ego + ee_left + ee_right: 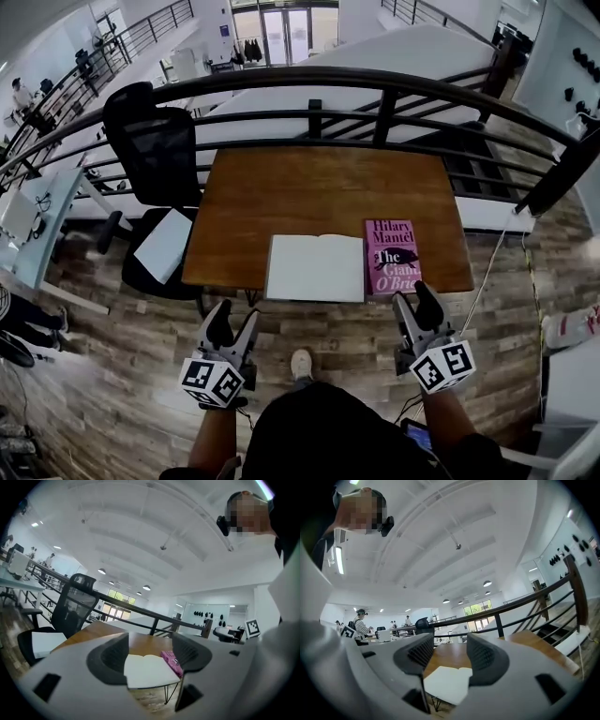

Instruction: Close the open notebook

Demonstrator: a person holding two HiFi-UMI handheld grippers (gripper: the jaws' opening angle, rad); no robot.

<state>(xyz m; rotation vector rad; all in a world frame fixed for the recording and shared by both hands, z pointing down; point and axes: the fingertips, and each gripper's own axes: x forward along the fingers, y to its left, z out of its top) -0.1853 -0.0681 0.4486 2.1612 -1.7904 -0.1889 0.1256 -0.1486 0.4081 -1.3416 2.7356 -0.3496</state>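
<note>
An open white notebook (315, 267) lies flat at the near edge of the brown wooden table (309, 192), and it also shows in the left gripper view (147, 670) and the right gripper view (447, 681). My left gripper (234, 317) hangs over the floor in front of the table, left of the notebook, open and empty. My right gripper (416, 298) is just before the table's near edge, below the pink book, open with nothing between its jaws. Neither gripper touches the notebook.
A pink book (391, 256) lies right beside the notebook. A black office chair (155, 169) with a white pad stands at the table's left end. A dark metal railing (375, 98) runs behind the table. My shoe (301, 364) is on the wood floor.
</note>
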